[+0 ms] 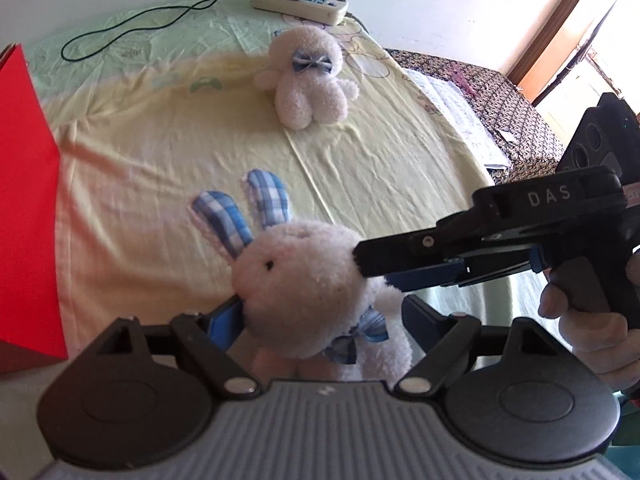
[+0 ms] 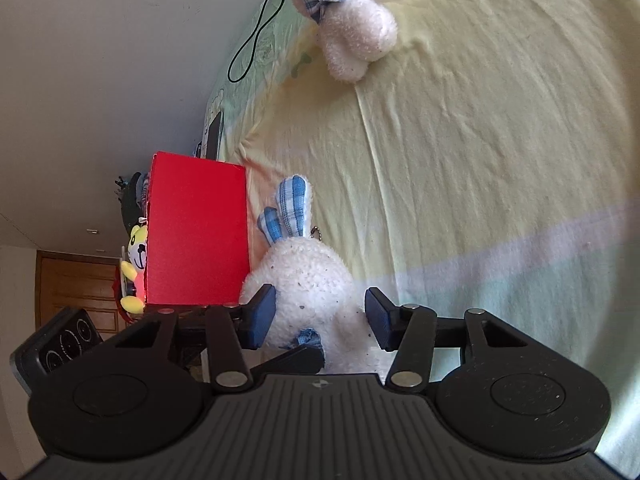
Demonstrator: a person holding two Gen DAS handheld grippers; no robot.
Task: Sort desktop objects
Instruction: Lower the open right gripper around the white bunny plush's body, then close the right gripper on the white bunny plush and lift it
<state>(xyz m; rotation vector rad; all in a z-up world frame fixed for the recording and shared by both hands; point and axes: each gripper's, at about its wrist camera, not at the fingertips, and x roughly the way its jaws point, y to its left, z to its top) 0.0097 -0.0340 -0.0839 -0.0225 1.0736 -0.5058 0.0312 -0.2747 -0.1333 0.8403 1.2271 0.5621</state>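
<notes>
Beside a red cardboard box [image 2: 196, 232], both half-open grippers, left [image 1: 316, 320] and right [image 2: 320, 316], bracket one white plush rabbit [image 1: 304, 280]; another [image 1: 310, 80] lies unsorted.

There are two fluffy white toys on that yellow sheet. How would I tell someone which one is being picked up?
Start from the tall red box on the pale yellow sheet. The fluffy white plush rabbit beside that box is the one, sitting between both hand-held grippers. Unlike the other white plush toy near the white power strip, its two blue checked ears stick up.
</notes>
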